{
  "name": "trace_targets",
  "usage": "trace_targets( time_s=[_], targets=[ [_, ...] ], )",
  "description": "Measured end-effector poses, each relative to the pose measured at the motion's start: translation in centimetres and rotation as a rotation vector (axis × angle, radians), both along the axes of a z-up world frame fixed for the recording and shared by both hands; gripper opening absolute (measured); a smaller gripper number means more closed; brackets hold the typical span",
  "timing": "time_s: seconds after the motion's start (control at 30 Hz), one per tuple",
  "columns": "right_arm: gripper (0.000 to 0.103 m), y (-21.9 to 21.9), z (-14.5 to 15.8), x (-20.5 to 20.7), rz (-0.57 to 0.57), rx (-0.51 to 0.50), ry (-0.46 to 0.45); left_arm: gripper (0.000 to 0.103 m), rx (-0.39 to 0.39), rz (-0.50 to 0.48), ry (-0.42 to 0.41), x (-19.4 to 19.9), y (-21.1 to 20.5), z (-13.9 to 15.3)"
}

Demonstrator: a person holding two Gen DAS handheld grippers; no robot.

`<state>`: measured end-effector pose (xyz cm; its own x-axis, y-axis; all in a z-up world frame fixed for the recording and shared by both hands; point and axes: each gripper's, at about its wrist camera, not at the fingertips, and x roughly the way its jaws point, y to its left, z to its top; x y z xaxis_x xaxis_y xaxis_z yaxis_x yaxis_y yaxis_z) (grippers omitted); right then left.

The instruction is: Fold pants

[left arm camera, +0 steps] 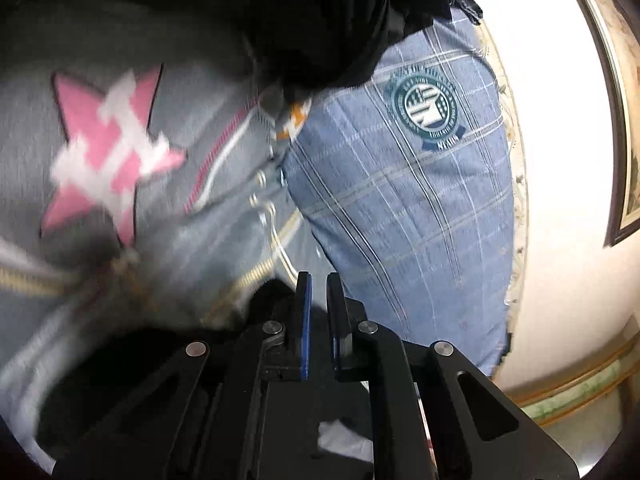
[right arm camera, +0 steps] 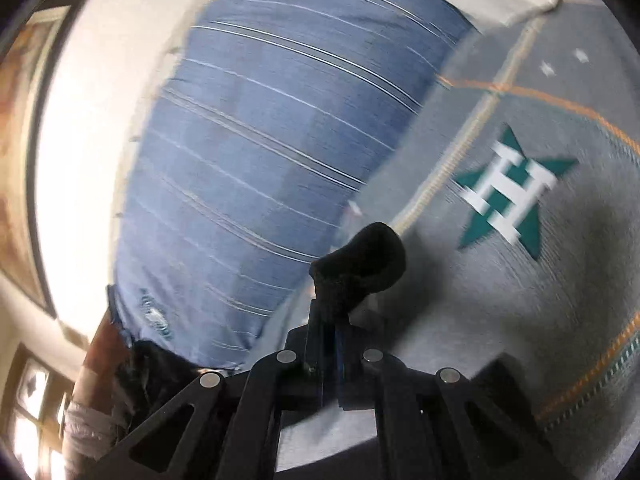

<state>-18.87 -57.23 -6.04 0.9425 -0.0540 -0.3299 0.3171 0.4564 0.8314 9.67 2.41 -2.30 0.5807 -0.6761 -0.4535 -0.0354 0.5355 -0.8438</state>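
Pinching a wad of black fabric [right arm camera: 360,260], likely part of the pants, the right hand-held gripper [right arm camera: 332,320] has its fingers clamped tight on it above a grey blanket [right arm camera: 500,300] bearing a green star [right arm camera: 516,196]. The left hand-held gripper [left arm camera: 318,292] shows a narrow gap with nothing between its fingers, near more black cloth [left arm camera: 320,20], a pink star [left arm camera: 108,152] and a blue plaid cushion [left arm camera: 420,208]. No containers are visible.
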Motion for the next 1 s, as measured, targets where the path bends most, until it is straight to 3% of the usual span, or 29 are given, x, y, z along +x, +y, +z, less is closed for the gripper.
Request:
trace_targets(
  time_s=[0.07, 0.17, 0.27, 0.33, 0.43, 0.53, 0.67, 0.73, 0.8, 0.83, 0.9, 1.0],
  targets=[
    [0.004, 0.1, 0.6, -0.2, -0.016, -0.046, 0.023, 0.006, 0.083, 0.009, 0.005, 1.0, -0.3, -0.6],
    [0.004, -0.4, -0.4, -0.3, -0.029, -0.014, 0.053, 0.006, 0.087, -0.025, 0.012, 0.8, -1.0, -1.0],
    [0.004, -0.6, -0.9, -0.4, -0.031, -0.009, 0.056, 0.007, 0.040, -0.064, -0.006, -0.9, -1.9, -0.4],
    [0.004, -0.2, -0.2, -0.3, -0.022, -0.042, 0.038, 0.006, -0.029, -0.095, -0.038, -2.4, -2.3, 0.2],
    [0.004, 0.5, 0.6, 0.3, -0.003, -0.097, 0.036, 0.007, -0.068, -0.178, -0.105, -4.9, -3.7, 1.1],
    [0.004, 0.8, 0.5, 0.9, 0.009, -0.100, 0.053, 0.007, -0.045, -0.323, -0.062, -6.8, -6.8, 0.3],
    [0.004, 0.9, 0.2, 1.6, 0.031, -0.093, 0.064, 0.007, 0.024, -0.476, 0.057, -8.6, -10.8, -2.4],
    [0.004, 1.1, 0.2, 1.8, 0.042, -0.098, 0.071, 0.007, 0.106, -0.529, 0.115, -9.3, -12.5, -4.0],
    [0.004, 1.3, 0.1, 1.9, 0.046, -0.102, 0.077, 0.007, 0.215, -0.533, 0.168, -9.5, -13.5, -5.4],
    [0.004, 1.3, 0.0, 1.8, 0.044, -0.101, 0.080, 0.007, 0.275, -0.508, 0.236, -9.4, -13.5, -6.7],
    [0.004, 1.1, -0.1, 1.6, 0.035, -0.090, 0.078, 0.005, 0.210, -0.459, 0.301, -8.7, -12.8, -8.2],
    [0.004, 0.8, -0.6, 1.4, 0.027, -0.071, 0.085, 0.005, 0.257, -0.361, 0.282, -7.0, -11.7, -7.2]
  ],
)
